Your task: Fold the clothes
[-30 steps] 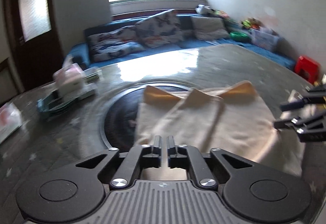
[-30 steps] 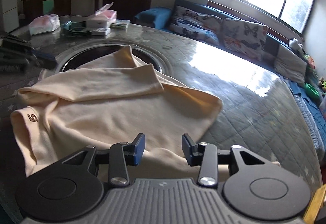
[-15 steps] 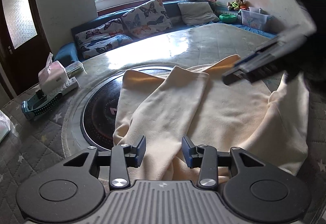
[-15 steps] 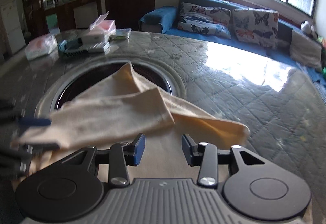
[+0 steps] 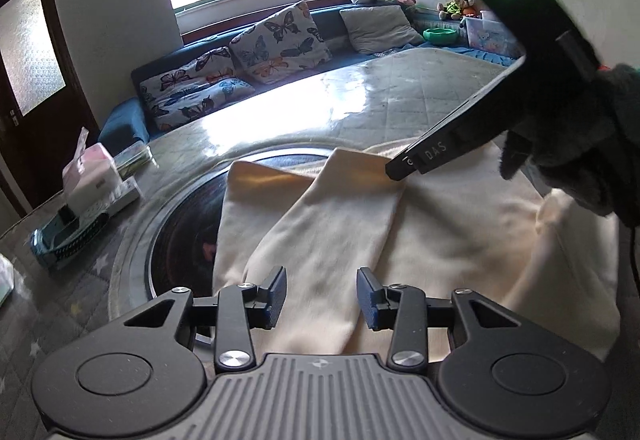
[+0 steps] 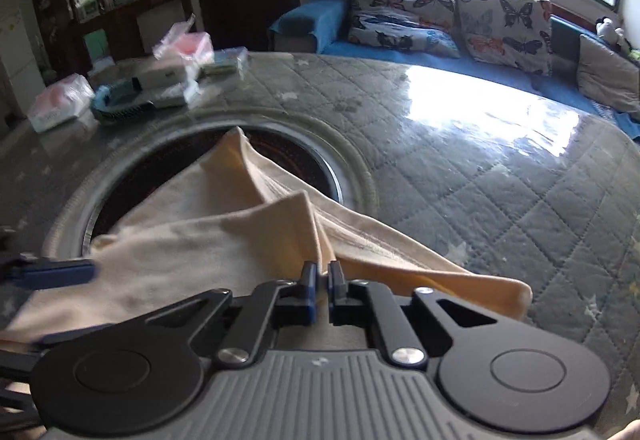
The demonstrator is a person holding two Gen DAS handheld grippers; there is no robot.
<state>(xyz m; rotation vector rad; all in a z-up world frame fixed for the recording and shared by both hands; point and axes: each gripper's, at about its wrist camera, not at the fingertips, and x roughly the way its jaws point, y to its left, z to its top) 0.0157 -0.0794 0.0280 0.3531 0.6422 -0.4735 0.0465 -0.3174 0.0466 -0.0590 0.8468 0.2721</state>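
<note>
A cream garment (image 5: pixel 440 236) lies spread on the round table, partly over the dark centre disc (image 5: pixel 188 228). One sleeve (image 5: pixel 340 215) is folded across its body. My left gripper (image 5: pixel 321 298) is open and empty, low over the garment's near edge. My right gripper (image 6: pixel 323 278) is shut on the end of the folded sleeve (image 6: pixel 288 224). In the left wrist view the right gripper's body reaches in from the upper right, its tip (image 5: pixel 400 169) at the sleeve's far end. A blue finger (image 6: pixel 52 274) of the left gripper shows at the left edge of the right wrist view.
A tissue box (image 5: pixel 90 175) and a teal basket (image 5: pixel 60 240) sit on the grey quilted table cover (image 6: pixel 480 175) at the far left. A sofa with butterfly cushions (image 5: pixel 276 43) runs along the wall under the window.
My left gripper opened and let go of the garment. My right gripper moved across to the folded sleeve's end and shut on it.
</note>
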